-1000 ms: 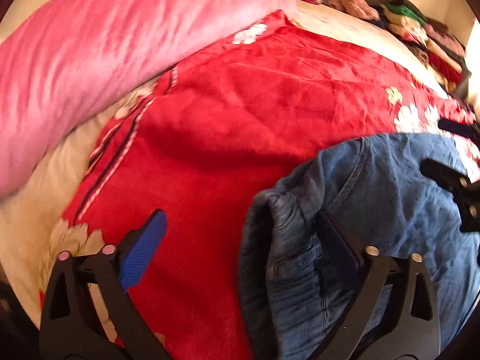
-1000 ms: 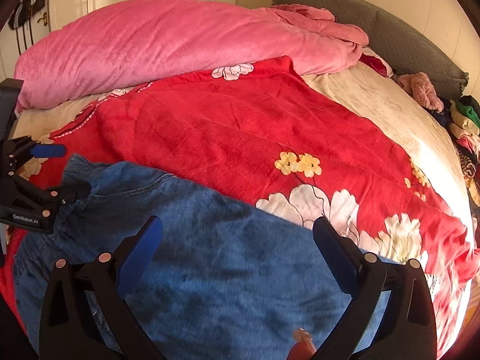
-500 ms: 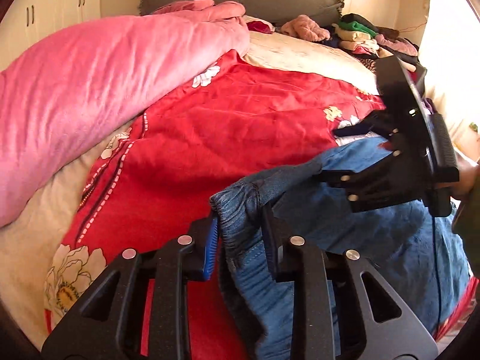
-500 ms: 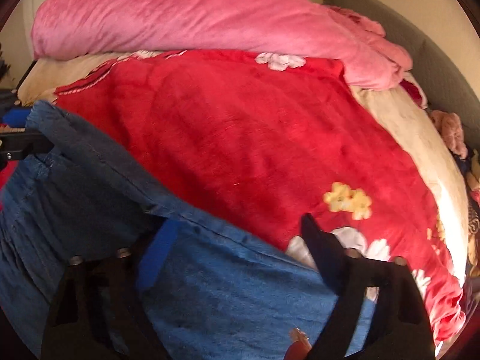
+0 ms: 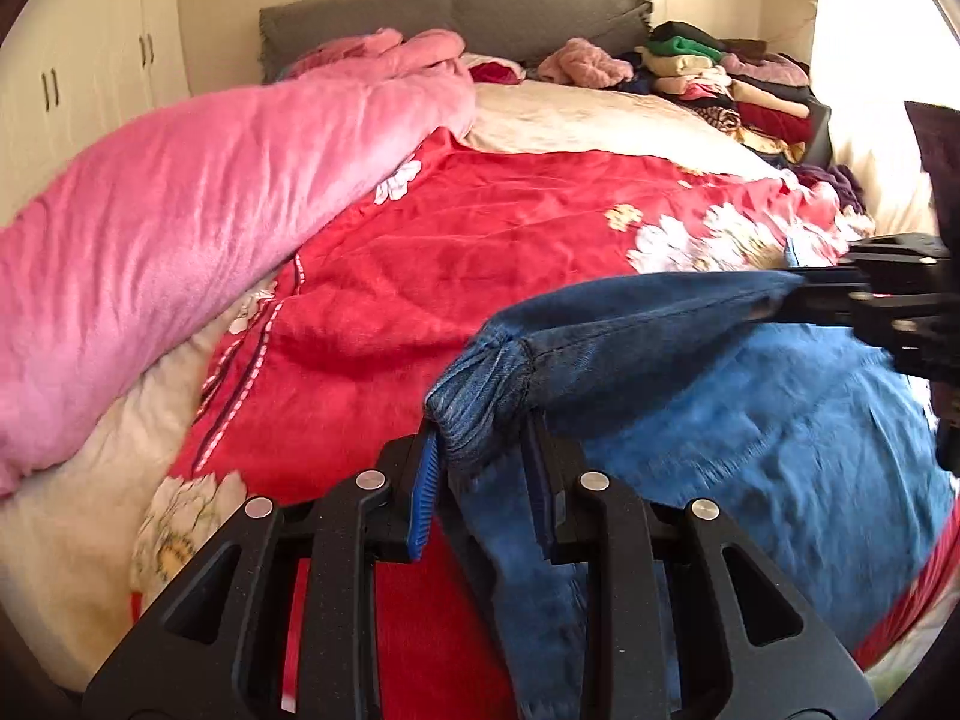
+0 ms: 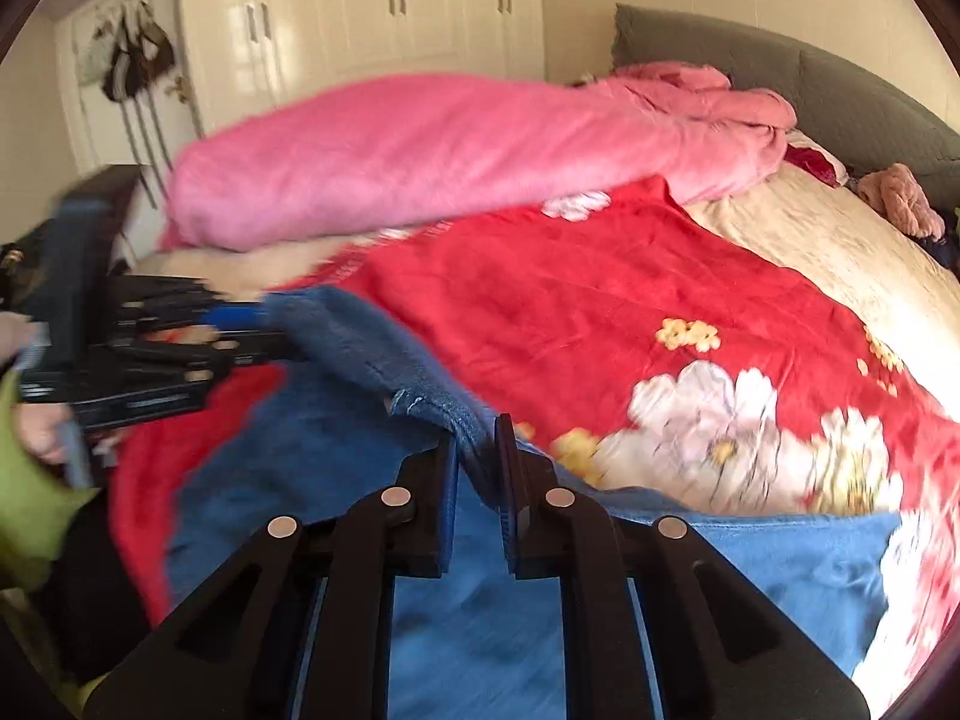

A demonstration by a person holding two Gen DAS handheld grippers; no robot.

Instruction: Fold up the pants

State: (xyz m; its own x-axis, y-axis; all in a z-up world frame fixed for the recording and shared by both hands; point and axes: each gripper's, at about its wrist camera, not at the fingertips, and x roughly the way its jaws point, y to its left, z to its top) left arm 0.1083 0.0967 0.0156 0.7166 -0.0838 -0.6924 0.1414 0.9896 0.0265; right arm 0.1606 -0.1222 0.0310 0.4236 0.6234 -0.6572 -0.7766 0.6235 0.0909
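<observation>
Blue denim pants [image 5: 708, 420] hang lifted above the red flowered blanket [image 5: 510, 252]. My left gripper [image 5: 480, 480] is shut on the gathered waistband corner [image 5: 480, 396]. My right gripper [image 6: 477, 480] is shut on the pants' upper edge [image 6: 420, 402], with the denim [image 6: 540, 618] hanging below it. The upper edge is stretched taut between the two grippers. The right gripper shows at the right of the left wrist view [image 5: 864, 294], and the left gripper at the left of the right wrist view [image 6: 240, 330].
A rolled pink duvet [image 5: 198, 228] lies along the left of the bed. A grey headboard [image 5: 450, 18] stands at the back. Piles of folded clothes [image 5: 720, 84] sit at the back right. White wardrobes [image 6: 384, 12] stand behind.
Both grippers closed on the pants' upper edge and lifted it off the blanket. The edge is now pulled taut between them.
</observation>
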